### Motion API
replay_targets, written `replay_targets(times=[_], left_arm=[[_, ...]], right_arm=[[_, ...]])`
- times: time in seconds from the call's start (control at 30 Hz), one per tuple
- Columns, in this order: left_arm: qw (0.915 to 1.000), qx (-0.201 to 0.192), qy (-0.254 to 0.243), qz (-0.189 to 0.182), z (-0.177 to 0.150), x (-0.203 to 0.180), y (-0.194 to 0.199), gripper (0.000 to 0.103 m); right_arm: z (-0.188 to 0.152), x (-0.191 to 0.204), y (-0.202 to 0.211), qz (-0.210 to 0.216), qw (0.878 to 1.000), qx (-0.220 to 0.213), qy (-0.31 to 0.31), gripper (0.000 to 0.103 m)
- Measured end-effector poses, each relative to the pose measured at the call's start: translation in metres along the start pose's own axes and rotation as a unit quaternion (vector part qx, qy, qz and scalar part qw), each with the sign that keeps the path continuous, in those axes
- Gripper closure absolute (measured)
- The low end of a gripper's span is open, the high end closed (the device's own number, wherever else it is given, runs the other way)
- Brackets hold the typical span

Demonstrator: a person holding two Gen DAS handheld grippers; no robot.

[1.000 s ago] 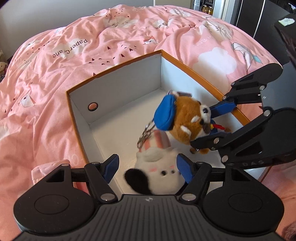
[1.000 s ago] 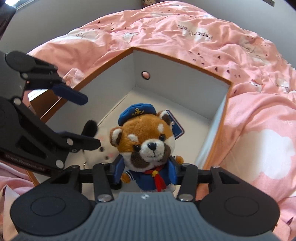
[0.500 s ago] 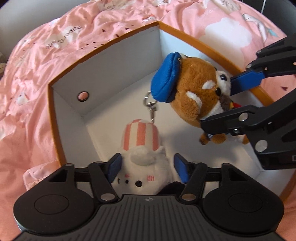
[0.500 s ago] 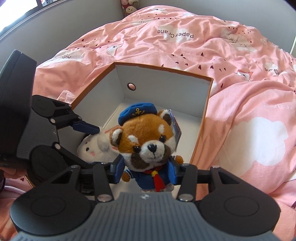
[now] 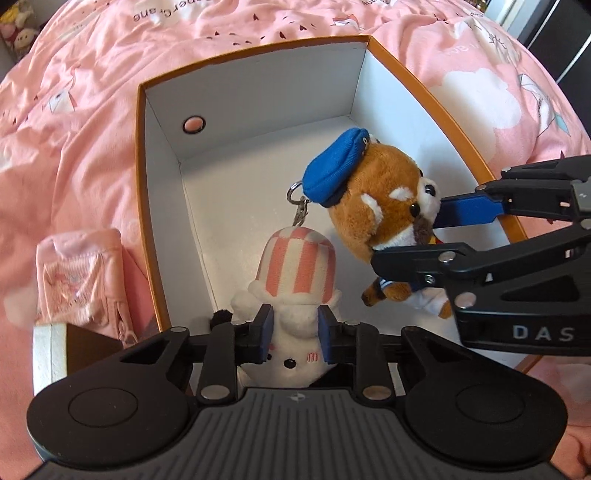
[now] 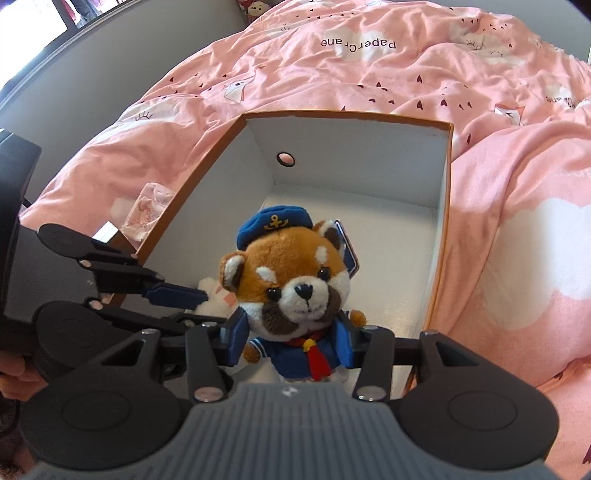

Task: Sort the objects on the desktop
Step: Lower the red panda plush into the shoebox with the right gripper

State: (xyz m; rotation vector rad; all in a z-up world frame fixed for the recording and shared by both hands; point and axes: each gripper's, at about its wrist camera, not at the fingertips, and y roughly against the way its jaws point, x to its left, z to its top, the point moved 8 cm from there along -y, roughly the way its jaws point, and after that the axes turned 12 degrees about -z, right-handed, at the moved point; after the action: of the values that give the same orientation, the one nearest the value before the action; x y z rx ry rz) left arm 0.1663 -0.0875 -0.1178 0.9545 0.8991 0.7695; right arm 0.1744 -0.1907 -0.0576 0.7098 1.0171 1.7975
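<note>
- A rumpled pink duvet (image 5: 92, 122), printed with white clouds, small dark hearts and the words "Paper Crane", covers the whole surface under the work.
- At the far left edge of the left wrist view, a few small plush toys (image 5: 16, 27) sit in the corner of the room; a grey wall runs behind the bed in the right wrist view.
- Just outside the box's left wall lies a clear pink packet (image 5: 79, 280), with a dark, white-edged item (image 5: 66, 354) beside it that I cannot identify.
- An open box (image 5: 147, 206), orange outside and white inside, rests on the duvet; a round finger hole (image 5: 193, 124) pierces its far wall.
- The left gripper (image 5: 295, 334) has just been closing, and its blue pads now press on both sides of a white plush (image 5: 295, 273) with a pink-striped hat, low in the near left part of the box.
- A metal keyring clip (image 5: 300, 206) sticks out from the top of the striped hat, toward the box's middle.
- To the right of the white plush, close beside it, a red panda plush (image 6: 295, 291) in a blue sailor cap and blue jacket with a red tie sits above the white floor of the box.
- The right gripper (image 6: 291, 345) is clamped on that panda, its blue pads squeezing the jacket from both sides, the head poking up beyond the fingertips.
- Right of the box, duvet rises in a broad fold with a large white cloud (image 6: 546, 258).
</note>
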Motion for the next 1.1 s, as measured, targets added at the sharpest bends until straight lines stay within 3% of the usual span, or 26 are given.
replay_targets(times=[0.17, 0.33, 0.47, 0.73, 0.87, 1.0, 1.1], left_arm=[[0.9981, -0.001, 0.05, -0.035, -0.009, 0.005, 0.004, 0.074], [0.9919, -0.007, 0.11, -0.063, -0.02, 0.01, 0.007, 0.074], [0.9879, -0.021, 0.137, -0.071, -0.025, 0.01, 0.009, 0.075], [0.9889, -0.07, 0.119, -0.056, -0.023, 0.008, 0.04, 0.074], [0.983, -0.118, 0.127, -0.061, -0.019, 0.014, 0.07, 0.072], [0.9797, -0.145, 0.133, -0.039, -0.016, 0.021, 0.085, 0.071], [0.9781, -0.148, 0.141, -0.041, -0.02, 0.03, 0.086, 0.07]], right_arm=[[-0.001, 0.003, 0.0, -0.011, 1.0, 0.006, -0.007, 0.053], [-0.004, 0.007, 0.005, 0.033, 0.998, 0.029, -0.037, 0.053], [-0.007, 0.011, 0.001, 0.04, 0.997, 0.057, -0.044, 0.053], [-0.009, 0.013, -0.007, 0.008, 0.996, 0.074, -0.05, 0.053], [-0.014, 0.015, -0.017, 0.0, 0.995, 0.08, -0.061, 0.053], [-0.015, 0.019, -0.026, 0.033, 0.992, 0.096, -0.079, 0.053], [-0.016, 0.029, -0.029, 0.043, 0.993, 0.097, -0.051, 0.053]])
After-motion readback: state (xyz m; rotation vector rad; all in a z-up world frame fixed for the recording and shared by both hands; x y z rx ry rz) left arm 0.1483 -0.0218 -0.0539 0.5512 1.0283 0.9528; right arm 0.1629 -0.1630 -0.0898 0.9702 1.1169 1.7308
